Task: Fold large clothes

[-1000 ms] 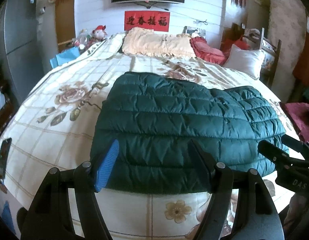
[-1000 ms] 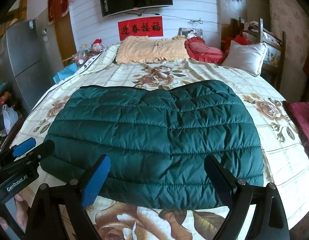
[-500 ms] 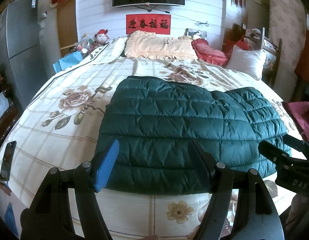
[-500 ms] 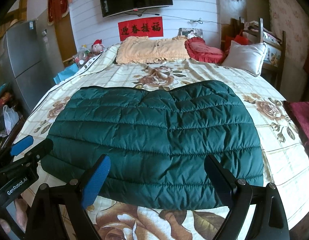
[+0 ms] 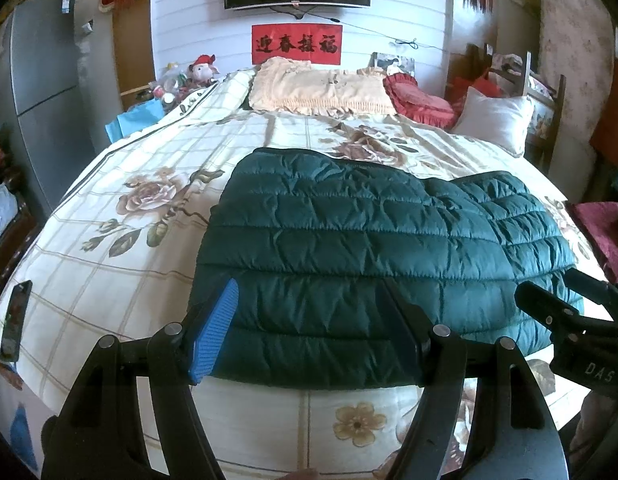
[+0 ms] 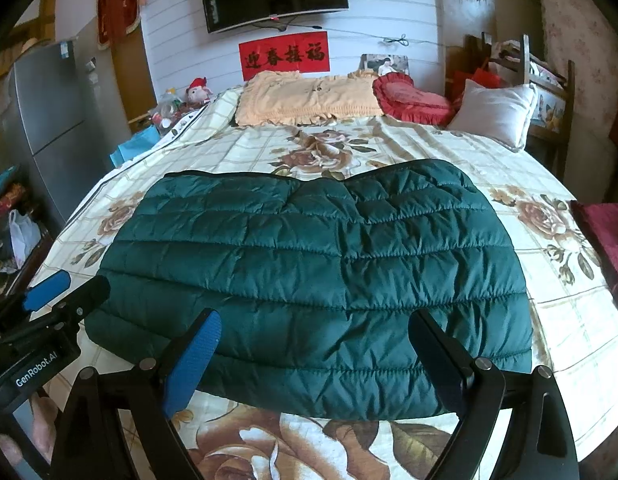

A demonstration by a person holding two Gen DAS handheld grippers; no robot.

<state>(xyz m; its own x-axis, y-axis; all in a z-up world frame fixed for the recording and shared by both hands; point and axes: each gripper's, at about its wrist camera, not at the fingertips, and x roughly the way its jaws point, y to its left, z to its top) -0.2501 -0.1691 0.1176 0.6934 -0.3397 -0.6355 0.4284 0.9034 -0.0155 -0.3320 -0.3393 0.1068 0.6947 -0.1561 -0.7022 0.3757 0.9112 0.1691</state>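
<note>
A dark green quilted down jacket [image 5: 369, 256] lies folded and flat on the floral bedspread [image 5: 109, 264]; it also shows in the right wrist view [image 6: 317, 272]. My left gripper [image 5: 309, 320] is open and empty, just above the jacket's near left hem. My right gripper [image 6: 313, 344] is open and empty over the near hem toward the right. The right gripper shows at the right edge of the left wrist view [image 5: 565, 312], and the left gripper at the left edge of the right wrist view [image 6: 57, 300].
A cream pillow [image 6: 309, 98], red cushion [image 6: 409, 100] and white pillow [image 6: 493, 114] lie at the bed's head. A phone [image 5: 15, 320] lies at the bed's left edge. A grey fridge [image 6: 49, 120] stands left; a dark red cloth [image 6: 605, 232] lies right.
The left wrist view has shifted slightly, so the jacket and bed sit a little lower in frame. Both grippers stay open; the jacket has not moved.
</note>
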